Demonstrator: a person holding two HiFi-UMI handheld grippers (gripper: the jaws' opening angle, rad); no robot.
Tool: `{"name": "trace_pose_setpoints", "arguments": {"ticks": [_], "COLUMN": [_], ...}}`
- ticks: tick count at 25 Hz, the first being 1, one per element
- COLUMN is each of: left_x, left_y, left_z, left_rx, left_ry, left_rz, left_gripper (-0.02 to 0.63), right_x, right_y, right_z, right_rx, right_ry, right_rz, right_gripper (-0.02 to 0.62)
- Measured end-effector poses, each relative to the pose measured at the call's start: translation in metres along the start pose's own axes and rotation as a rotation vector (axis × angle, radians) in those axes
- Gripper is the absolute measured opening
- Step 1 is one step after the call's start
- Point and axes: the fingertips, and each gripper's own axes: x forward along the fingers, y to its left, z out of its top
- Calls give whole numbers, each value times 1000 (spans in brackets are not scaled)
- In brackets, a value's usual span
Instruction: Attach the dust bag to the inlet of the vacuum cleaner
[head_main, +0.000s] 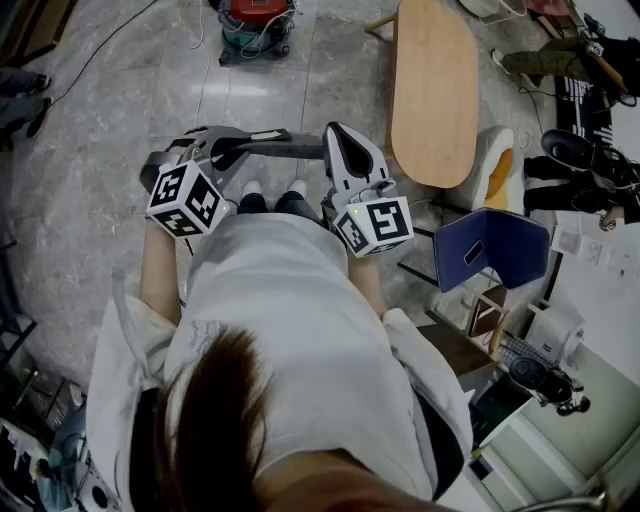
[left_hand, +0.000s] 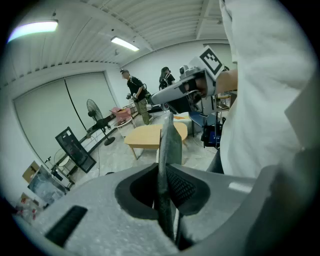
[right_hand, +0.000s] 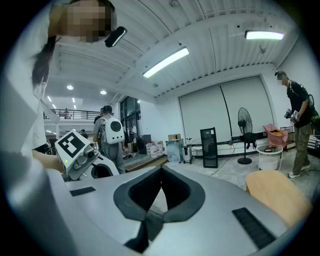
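The left gripper (left_hand: 165, 187) clamps a grey sheet (left_hand: 169, 142), probably the bag; the right gripper (right_hand: 160, 175) is closed, empty. The person should grip firmly until reaching the vacuum (head_main: 257, 25).

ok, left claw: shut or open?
Shut: the left claw pinches a thin grey sheet, edge-on between its jaws.

Head view looks steeply down; both gripper views share the table (left_hand: 150, 135).
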Motion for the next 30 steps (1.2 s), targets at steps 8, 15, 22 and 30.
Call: {"name": "trace_pose_setpoints", "arguments": {"ticks": [8,15,22,30], "left_x": [-5,-5,1,22], "left_y": [-1,10,12,32], "left_z": [1,-6,-8,-3], "left_rx": [0,-6,-15,-38], "left_ry": [2,4,12,35], "left_rz": [8,10,2,8], "left_gripper": [38,38,38,38], "right_x": [-4,8,8,30], "right_y": [1,3,0,-30], "right_z": [2,3,7,1], "right_rx": [19,4,-7,32], "right_ry": [-8,0,-11,5], "right_rz": [-9,4,11,44], "right_gripper": [2,2,2,2]}}
